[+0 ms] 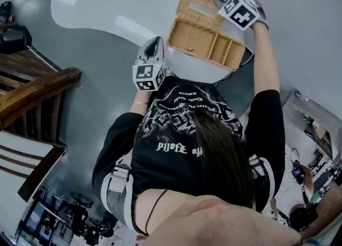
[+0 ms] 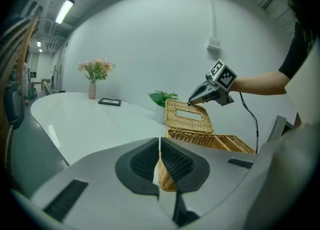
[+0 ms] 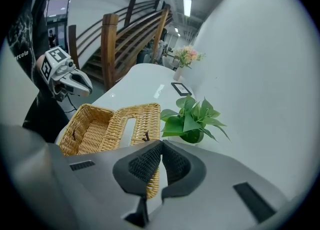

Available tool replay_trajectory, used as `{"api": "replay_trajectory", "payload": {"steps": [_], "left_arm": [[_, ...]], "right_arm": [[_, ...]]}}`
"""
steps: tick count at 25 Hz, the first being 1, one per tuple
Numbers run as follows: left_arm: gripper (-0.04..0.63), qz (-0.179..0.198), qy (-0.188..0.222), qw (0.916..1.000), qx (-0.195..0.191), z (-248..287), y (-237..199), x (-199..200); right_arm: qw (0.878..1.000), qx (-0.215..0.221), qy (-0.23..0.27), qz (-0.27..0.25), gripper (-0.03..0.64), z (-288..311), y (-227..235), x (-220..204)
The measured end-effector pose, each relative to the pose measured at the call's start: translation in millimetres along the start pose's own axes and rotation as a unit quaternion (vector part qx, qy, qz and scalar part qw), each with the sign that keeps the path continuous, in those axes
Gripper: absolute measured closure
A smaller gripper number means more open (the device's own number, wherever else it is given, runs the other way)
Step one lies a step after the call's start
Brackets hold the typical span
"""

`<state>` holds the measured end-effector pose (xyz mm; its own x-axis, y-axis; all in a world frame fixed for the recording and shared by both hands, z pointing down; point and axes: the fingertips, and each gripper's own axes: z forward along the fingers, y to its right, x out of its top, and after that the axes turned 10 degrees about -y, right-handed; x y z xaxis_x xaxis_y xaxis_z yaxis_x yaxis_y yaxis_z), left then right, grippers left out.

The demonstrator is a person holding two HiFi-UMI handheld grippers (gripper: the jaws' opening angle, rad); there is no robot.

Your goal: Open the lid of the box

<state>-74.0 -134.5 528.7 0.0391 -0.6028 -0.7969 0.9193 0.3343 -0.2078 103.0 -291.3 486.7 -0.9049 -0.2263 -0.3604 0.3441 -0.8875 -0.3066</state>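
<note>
almost done: lid of the wicker box already swung up and leaning back, at the bench edge beside a green plant. pinching the lid's rim in the closed right tool, clamping the box's near wall in the closed left tool. left, probably: only letting go.

Right gripper clamps the open wicker lid — plant just beside.
</note>
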Motion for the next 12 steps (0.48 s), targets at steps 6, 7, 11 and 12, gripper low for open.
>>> {"api": "replay_trajectory", "payload": {"steps": [6,7,11,12], "left_arm": [[0.566,0.000,-0.003,1.0000,0.000,3,1,14],[0.566,0.000,-0.004,1.0000,0.000,4,0,14],[0.566,-0.001,-0.008,1.0000,0.001,11,-2,3],[0.566,-0.001,-0.009,1.0000,0.000,12,-2,2]], "right_arm": [[1.000,0.012,-0.003,0.015,0.584,2,13,0],[1.000,0.015,-0.003,0.019,0.584,5,14,-1],[0.999,0.028,0.004,0.041,0.584,22,10,-9],[0.998,0.031,0.005,0.046,0.584,25,9,-11]]}}
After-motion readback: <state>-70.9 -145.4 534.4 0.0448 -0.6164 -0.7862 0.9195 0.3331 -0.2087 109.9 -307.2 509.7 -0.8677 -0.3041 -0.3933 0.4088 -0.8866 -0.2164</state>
